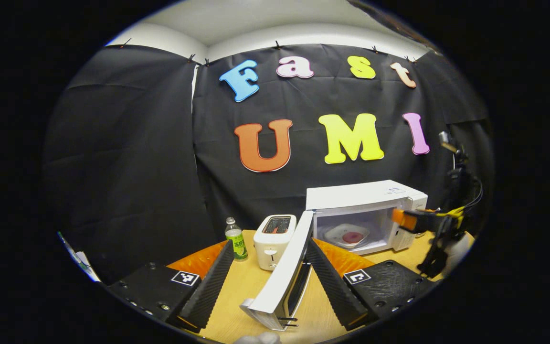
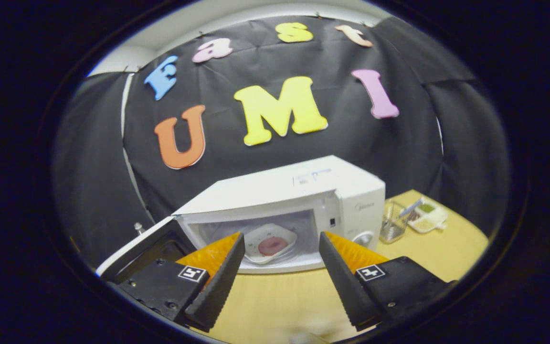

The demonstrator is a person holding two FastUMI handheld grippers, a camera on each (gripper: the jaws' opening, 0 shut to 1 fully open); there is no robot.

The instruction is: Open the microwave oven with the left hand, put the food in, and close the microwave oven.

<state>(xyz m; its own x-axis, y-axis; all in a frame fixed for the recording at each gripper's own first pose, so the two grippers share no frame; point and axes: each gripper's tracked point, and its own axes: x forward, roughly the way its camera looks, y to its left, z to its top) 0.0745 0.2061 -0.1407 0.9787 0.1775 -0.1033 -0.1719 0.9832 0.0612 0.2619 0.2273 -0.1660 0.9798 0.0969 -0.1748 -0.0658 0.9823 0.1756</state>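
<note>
The microwave (image 2: 299, 210) stands open at the far side of the table (image 2: 275, 306), its door (image 1: 284, 272) swung out leftward with its edge between the left gripper (image 1: 268, 282)'s released jaws, not pinched. The food (image 2: 272, 245) lies on a plate (image 2: 269, 241) inside the cavity; the right gripper (image 2: 280, 282), jaws spread and empty, faces the opening, with bare table between.

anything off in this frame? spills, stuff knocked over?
Nothing stands out. The microwave door hangs open between the open left tool's fingers, plate of food sits flat inside. Toaster and bottle stand upright. Right tool is open and empty.
</note>
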